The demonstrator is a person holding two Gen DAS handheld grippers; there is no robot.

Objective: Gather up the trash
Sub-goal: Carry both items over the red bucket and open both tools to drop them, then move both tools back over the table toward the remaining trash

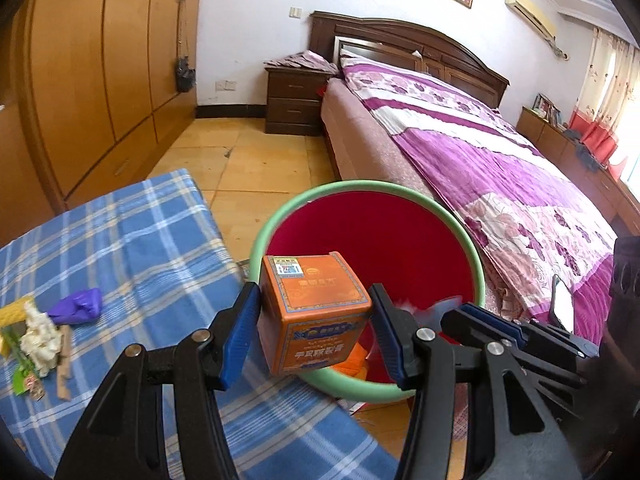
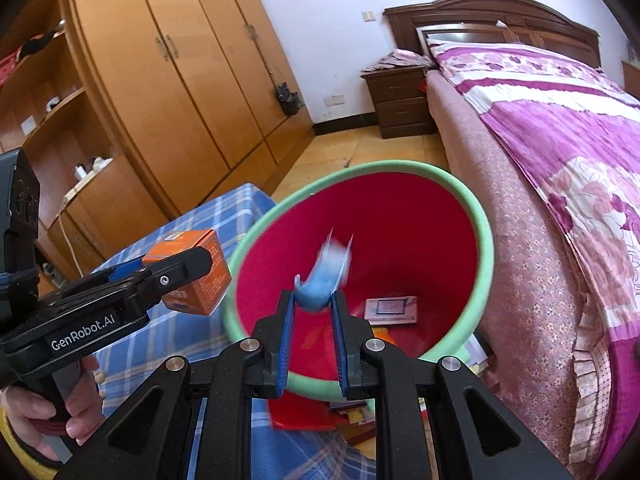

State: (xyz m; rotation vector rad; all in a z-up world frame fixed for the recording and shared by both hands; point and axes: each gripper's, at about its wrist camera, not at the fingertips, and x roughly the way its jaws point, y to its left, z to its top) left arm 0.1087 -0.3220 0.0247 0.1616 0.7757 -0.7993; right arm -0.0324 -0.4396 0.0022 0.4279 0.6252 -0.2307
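Holding: left gripper [image 1: 314, 312] pinched a square orange box [image 1: 314, 308] | right gripper [image 2: 314, 308] squeezed blurry blue wrapper [image 2: 322, 280] | round green-rimmed bin [image 2: 486, 240] sat at 12 o'clock.

Left claw [image 1: 314, 316] clamped wide, right claw [image 2: 314, 308] pinched narrow, both level.

Bedroom, bright daylight from the curtained window [image 1: 612, 92] at far right. Orange-brown wardrobe [image 1: 104, 64] filling the left. Dark wooden headboard [image 1: 404, 44] and nightstand [image 1: 294, 100] against the white wall [image 1: 248, 32], purple floral bedspread [image 1: 492, 168] across the right, yellowish tiled floor [image 1: 256, 160] mid-frame.
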